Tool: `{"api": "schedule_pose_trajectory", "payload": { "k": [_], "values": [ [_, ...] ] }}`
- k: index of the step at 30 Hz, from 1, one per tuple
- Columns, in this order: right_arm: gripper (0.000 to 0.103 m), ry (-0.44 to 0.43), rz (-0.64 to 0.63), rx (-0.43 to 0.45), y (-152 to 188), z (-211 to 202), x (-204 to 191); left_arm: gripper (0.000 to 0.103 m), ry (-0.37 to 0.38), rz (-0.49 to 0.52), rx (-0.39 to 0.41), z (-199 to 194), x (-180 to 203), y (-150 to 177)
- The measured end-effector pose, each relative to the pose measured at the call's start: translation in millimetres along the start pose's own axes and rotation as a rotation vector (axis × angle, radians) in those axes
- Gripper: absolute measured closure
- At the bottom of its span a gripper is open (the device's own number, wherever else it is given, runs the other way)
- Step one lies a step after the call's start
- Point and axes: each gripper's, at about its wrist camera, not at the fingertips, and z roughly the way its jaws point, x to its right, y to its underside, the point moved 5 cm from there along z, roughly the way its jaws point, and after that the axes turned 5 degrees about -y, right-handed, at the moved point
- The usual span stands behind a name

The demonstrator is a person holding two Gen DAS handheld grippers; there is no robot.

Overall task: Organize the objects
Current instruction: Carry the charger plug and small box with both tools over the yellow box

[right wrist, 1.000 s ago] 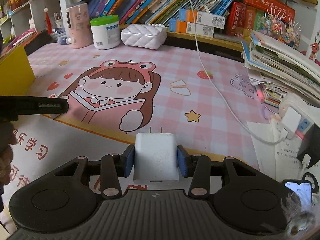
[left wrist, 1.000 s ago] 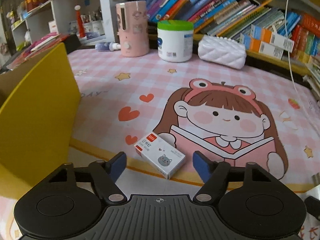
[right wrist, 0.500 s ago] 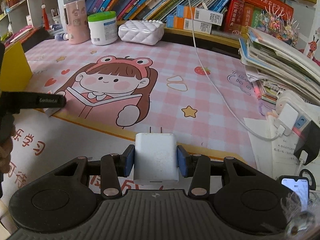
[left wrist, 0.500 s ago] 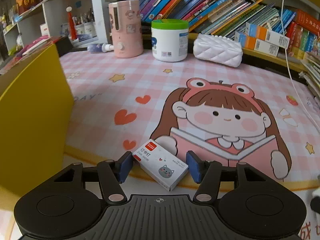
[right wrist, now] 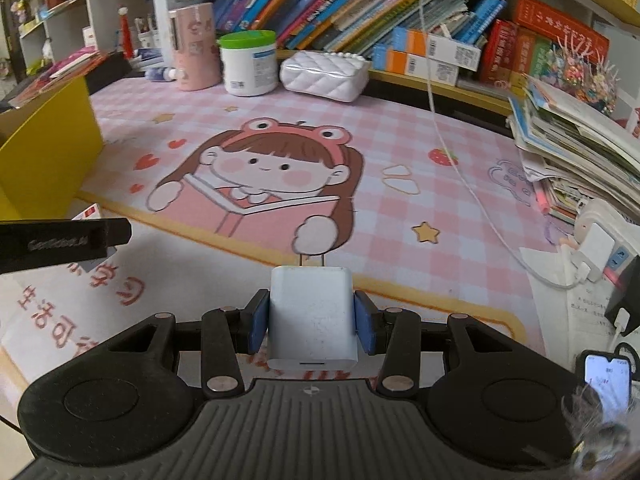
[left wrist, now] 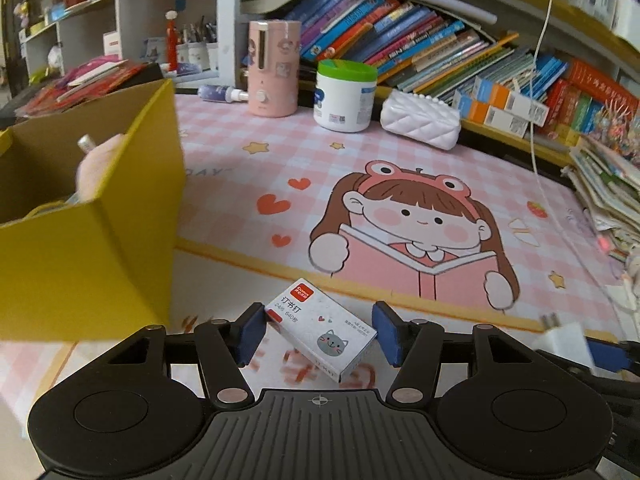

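A small white staple box [left wrist: 316, 330] with a red corner and a grey cat print hangs slantwise just above the desk mat, with my left gripper [left wrist: 320, 322] shut on two of its corners. To the left stands an open yellow cardboard box [left wrist: 80, 264] with a pink item [left wrist: 100, 168] inside. My right gripper [right wrist: 311, 320] is shut on a white charger plug [right wrist: 311, 308], prongs pointing forward, above the mat's front edge. In the right wrist view the left gripper's black finger [right wrist: 60, 240] shows at far left beside the yellow box [right wrist: 48, 152].
At the back stand a pink cup [left wrist: 272, 68], a white jar with a green lid [left wrist: 346, 96] and a white quilted pouch [left wrist: 420, 120], under shelves of books. A pile of books [right wrist: 580, 144], a white cable [right wrist: 460, 160], a power strip [right wrist: 600, 240] and a phone [right wrist: 608, 380] crowd the right side.
My left gripper's jaws closed on the staple box and carried it up off the mat; the yellow box's inside has come into view. The right gripper drifted slightly with the charger.
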Motion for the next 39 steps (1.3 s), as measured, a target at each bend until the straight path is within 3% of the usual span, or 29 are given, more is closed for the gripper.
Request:
{"api": "schedule_pose_trajectory", "payload": {
  "k": [10, 23, 39],
  "values": [
    [0.062, -0.046, -0.061, 0.026, 10, -24, -57, 0.046, -0.013, -0.04, 0.034, -55, -46, 27],
    [0.062, -0.126, -0.152, 0.048, 30, -62, -166, 0.046, -0.081, -0.126, 0.083, -120, -145, 58],
    [0.062, -0.159, -0.163, 0.08, 53, -88, -256, 0.046, -0.106, -0.124, 0.135, -161, -226, 78]
  ]
}}
